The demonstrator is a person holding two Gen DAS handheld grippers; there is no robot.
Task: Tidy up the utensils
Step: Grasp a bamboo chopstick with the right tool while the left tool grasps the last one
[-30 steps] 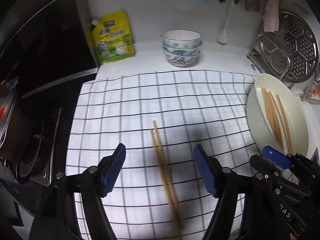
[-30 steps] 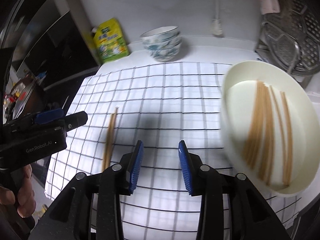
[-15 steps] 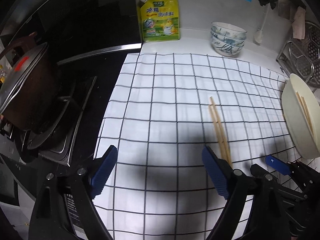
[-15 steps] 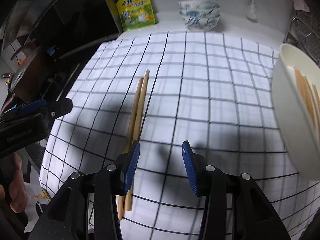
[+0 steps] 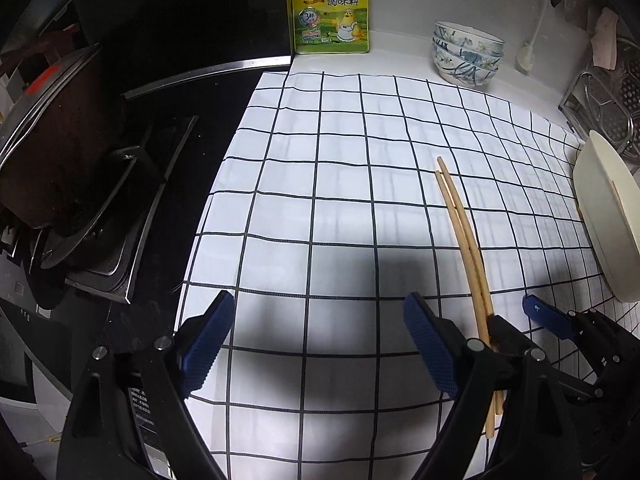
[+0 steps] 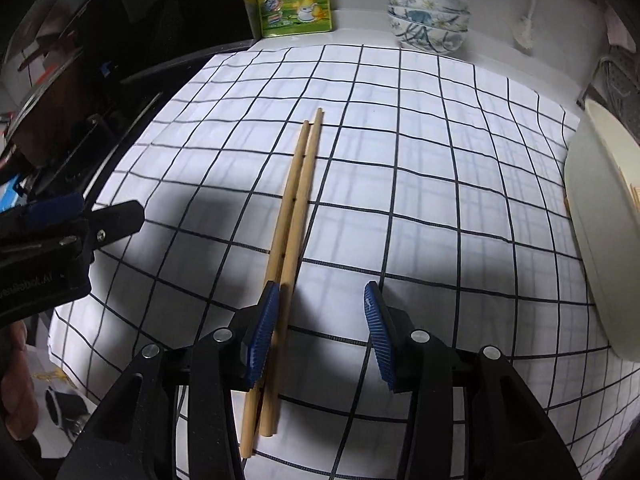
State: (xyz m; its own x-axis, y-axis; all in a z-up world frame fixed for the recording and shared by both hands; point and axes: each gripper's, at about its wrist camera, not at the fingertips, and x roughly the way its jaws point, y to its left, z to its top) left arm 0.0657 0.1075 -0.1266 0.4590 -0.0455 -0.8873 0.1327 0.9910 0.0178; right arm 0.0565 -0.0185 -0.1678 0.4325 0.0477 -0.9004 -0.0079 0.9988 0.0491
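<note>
The right claw (image 6: pixel 318 330) is open and holds nothing; its jaws have just been opening, and the two chopsticks (image 6: pixel 296 200) lie on the checked cloth (image 6: pixel 440 160) in the middle of the frame, right against its left pad. That pad could bump them and roll them apart, or grab only one. The left claw (image 5: pixel 320 344) is wide open and empty too.

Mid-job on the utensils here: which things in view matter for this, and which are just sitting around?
Part of the job:
- pair of chopsticks on the checked cloth
- white dish at the right, already holding chopsticks
- right gripper, open beside the pair
- left gripper, open

Just lying about:
- yellow seasoning pouch
- stacked patterned bowls
- pot on the stove
- metal rack
</note>
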